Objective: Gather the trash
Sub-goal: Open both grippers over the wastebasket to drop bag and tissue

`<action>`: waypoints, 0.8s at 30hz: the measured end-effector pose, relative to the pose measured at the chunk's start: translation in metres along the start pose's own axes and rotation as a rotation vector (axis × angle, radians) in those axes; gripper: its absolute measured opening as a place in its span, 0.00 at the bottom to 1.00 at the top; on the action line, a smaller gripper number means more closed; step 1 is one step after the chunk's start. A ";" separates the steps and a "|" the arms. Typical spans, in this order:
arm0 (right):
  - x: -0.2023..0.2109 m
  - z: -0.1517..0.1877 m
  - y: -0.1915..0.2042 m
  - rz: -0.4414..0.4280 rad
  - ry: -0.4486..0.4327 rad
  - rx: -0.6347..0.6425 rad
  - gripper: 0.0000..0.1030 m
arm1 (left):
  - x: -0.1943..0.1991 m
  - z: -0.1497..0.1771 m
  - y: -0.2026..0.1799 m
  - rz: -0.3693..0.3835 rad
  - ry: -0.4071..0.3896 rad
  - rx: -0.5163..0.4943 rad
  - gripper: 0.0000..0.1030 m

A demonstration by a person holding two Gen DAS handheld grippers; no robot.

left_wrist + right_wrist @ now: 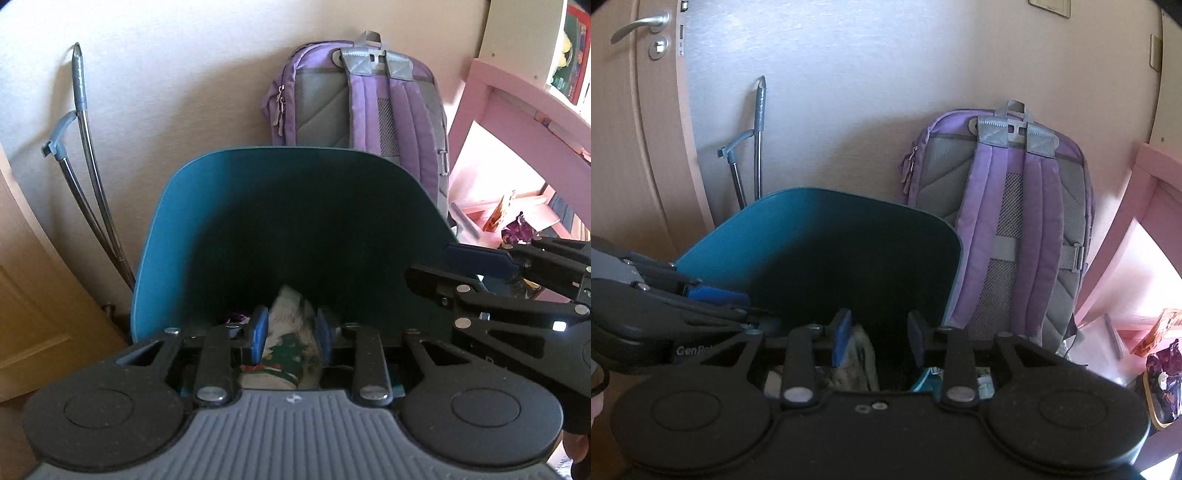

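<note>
While over the teal bin [192,206], left gripper [291,328] jaws clamp printed wrapper [284,354], right gripper [877,330] jaws parted, empty.

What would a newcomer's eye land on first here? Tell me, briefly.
First the big teal bin, open in the middle of both views, with the left gripper over its mouth, jaws closed on a crumpled printed wrapper. Next the purple backpack leaning upright on the wall just behind the bin. The right gripper hangs over the bin too, jaws apart and holding nothing.

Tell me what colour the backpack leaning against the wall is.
The backpack is light purple with grey padding and straps, clearest in the right wrist view.
</note>
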State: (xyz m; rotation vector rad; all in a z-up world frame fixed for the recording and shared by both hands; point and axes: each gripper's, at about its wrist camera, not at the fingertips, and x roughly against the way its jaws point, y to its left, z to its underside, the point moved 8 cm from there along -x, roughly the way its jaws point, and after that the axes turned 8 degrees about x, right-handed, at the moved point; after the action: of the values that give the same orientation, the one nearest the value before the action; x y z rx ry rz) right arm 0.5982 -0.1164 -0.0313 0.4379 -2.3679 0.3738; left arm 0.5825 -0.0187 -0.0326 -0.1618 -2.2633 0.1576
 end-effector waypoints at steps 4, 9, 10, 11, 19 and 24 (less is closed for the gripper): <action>0.021 -0.002 0.002 -0.003 -0.019 -0.005 0.32 | 0.019 0.003 -0.003 0.006 -0.015 -0.004 0.27; 0.051 -0.002 0.007 -0.010 -0.042 -0.013 0.33 | 0.051 0.010 -0.006 0.008 -0.036 -0.009 0.27; 0.058 -0.002 0.009 -0.010 -0.047 -0.016 0.34 | 0.058 0.011 -0.007 0.006 -0.043 -0.011 0.27; 0.064 -0.001 0.010 -0.010 -0.053 -0.020 0.34 | 0.066 0.013 -0.007 0.009 -0.051 -0.011 0.27; 0.114 0.005 0.025 -0.025 -0.092 -0.063 0.37 | 0.116 0.031 -0.004 0.018 -0.090 0.000 0.27; 0.139 0.013 0.038 -0.052 -0.108 -0.059 0.39 | 0.141 0.049 -0.004 0.023 -0.100 -0.015 0.27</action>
State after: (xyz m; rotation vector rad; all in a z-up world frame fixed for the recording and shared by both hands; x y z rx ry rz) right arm 0.4768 -0.1156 0.0484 0.5019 -2.4600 0.2617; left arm 0.4542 -0.0016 0.0425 -0.1915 -2.3635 0.1635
